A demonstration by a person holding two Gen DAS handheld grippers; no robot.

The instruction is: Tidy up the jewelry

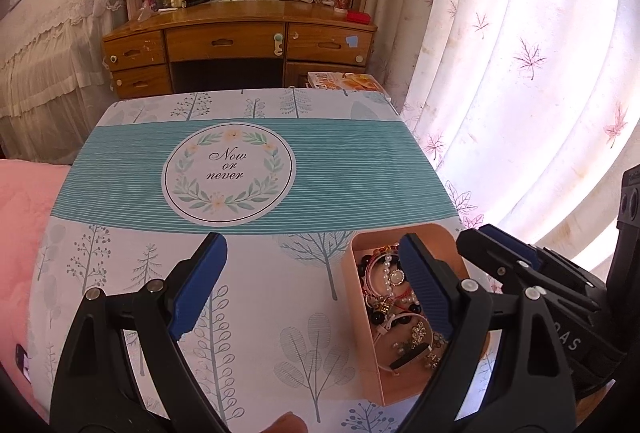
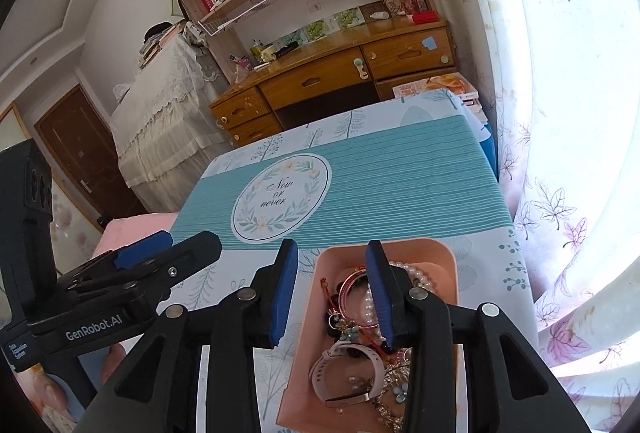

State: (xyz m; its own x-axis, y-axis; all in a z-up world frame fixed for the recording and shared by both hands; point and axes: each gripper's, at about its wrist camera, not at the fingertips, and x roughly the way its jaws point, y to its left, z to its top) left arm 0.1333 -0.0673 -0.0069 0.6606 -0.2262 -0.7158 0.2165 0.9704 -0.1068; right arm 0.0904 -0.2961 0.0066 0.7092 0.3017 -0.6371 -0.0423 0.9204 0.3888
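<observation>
A pink open box (image 1: pixel 362 317) (image 2: pixel 440 247) stands at the near right of the table. It holds tangled jewelry: a pearl strand (image 1: pixel 387 273) (image 2: pixel 418 275), a pink bangle (image 2: pixel 352 287), beads, and a pale-strapped watch (image 2: pixel 348 369). My left gripper (image 1: pixel 312 245) stands wide open above the cloth, its right finger over the box and nothing between the fingers. My right gripper (image 2: pixel 332 247) is open with a narrower gap. Its right finger reaches into the box and its left finger stays outside the box's left wall. The pads press on nothing. Each gripper also shows in the other's view: right gripper (image 1: pixel 500 253), left gripper (image 2: pixel 160 253).
The table wears a tree-print cloth with a teal band and a round "Now or never" emblem (image 1: pixel 228 173) (image 2: pixel 280 199). A white leaf-print curtain (image 1: pixel 520 93) hangs close on the right. A pink bedcover (image 1: pixel 24 233) lies left; a wooden desk (image 1: pixel 240 33) stands beyond the far edge.
</observation>
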